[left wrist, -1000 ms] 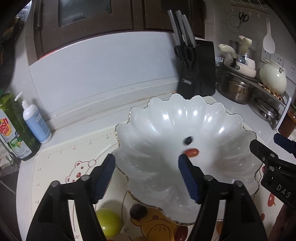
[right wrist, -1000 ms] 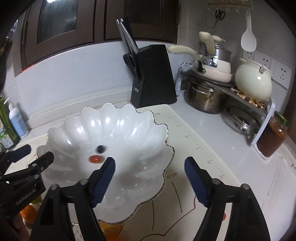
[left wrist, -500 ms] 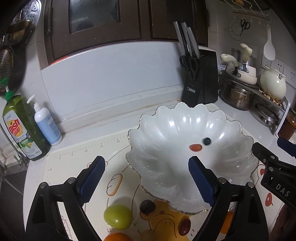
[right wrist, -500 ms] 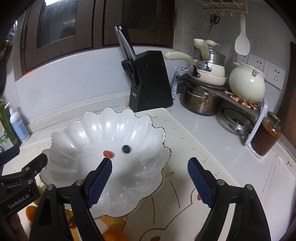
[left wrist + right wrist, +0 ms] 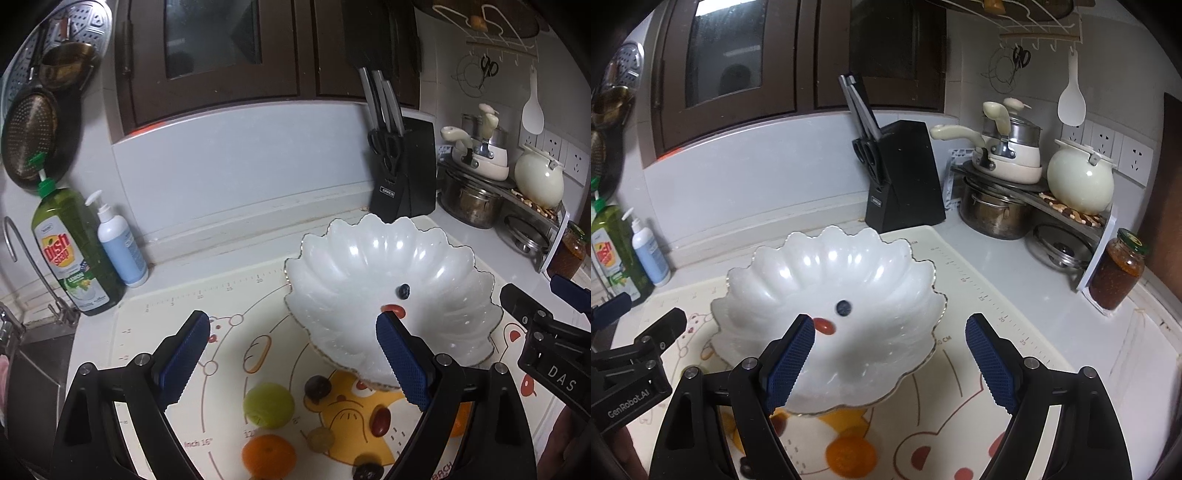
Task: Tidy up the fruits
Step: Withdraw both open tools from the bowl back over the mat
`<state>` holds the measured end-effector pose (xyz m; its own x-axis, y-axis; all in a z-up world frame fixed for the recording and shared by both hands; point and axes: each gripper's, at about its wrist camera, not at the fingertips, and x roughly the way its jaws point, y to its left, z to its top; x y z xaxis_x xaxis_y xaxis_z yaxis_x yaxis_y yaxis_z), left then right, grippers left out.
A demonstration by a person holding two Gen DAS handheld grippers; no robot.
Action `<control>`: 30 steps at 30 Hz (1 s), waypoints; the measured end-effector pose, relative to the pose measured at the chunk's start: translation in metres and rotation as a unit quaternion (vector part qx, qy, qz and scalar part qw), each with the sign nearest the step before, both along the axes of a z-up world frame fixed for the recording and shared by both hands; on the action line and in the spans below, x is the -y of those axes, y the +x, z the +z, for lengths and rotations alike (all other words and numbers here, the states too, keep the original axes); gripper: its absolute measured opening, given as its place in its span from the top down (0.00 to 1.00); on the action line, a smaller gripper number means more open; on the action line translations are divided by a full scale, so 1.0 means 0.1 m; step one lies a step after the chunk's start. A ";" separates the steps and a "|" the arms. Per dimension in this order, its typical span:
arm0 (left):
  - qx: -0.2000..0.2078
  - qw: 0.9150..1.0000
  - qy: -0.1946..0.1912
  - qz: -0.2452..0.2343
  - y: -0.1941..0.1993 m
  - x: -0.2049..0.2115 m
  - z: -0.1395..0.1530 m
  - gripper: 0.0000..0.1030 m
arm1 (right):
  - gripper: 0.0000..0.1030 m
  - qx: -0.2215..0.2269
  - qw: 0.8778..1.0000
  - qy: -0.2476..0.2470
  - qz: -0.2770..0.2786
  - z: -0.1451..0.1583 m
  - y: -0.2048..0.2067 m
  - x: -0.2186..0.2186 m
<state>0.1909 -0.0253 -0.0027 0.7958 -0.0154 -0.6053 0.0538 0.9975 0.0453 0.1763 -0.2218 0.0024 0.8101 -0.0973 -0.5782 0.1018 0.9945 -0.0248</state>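
Observation:
A white scalloped bowl (image 5: 369, 266) stands on the cartoon mat with a blueberry (image 5: 403, 291) and a small red tomato (image 5: 394, 310) inside. My left gripper (image 5: 290, 325) is open above the mat, its right finger in front of the bowl's near rim and nothing between the pads. In front of the bowl lie a green fruit (image 5: 268, 404), an orange (image 5: 268, 456), a dark grape (image 5: 317, 387) and a red grape (image 5: 380, 421). My right gripper (image 5: 890, 328) is open over the right side of the bowl (image 5: 827, 266) and holds nothing. Its left finger partly covers the tomato (image 5: 825, 325).
A black knife block (image 5: 402, 184) stands behind the bowl. Dish soap (image 5: 70, 254) and a pump bottle (image 5: 122, 251) stand at the far left by the sink. Pots and a cream kettle (image 5: 1080, 181) fill the rack at right, with a jar (image 5: 1117, 275) beside it.
My left jaws have spread wider. Both grippers have drawn back and up from the bowl, so more loose fruit shows on the mat. The blueberry has rolled to the tomato's other side.

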 end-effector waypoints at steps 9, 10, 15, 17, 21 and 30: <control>0.001 1.000 0.005 0.009 -0.17 -0.15 0.03 0.10 | 0.18 0.001 1.000 0.003 0.006 0.00 -0.17 -0.14; 0.003 1.000 0.007 0.009 -0.19 -0.16 0.03 0.10 | 0.18 0.001 1.000 0.002 0.007 -0.01 -0.19 -0.16; 0.003 1.000 0.010 0.012 -0.29 -0.21 -0.01 0.09 | 0.18 0.001 1.000 -0.005 0.010 -0.02 -0.27 -0.21; 0.004 1.000 0.013 0.013 -0.33 -0.22 -0.02 0.09 | 0.18 0.001 1.000 -0.006 0.011 -0.04 -0.30 -0.22; 0.006 1.000 0.017 0.013 -0.40 -0.24 -0.05 0.09 | 0.18 -0.003 1.000 -0.002 0.012 -0.09 -0.36 -0.23; 0.002 1.000 0.026 0.013 -0.52 -0.24 -0.19 0.09 | 0.18 -0.011 1.000 -0.010 0.011 -0.20 -0.46 -0.25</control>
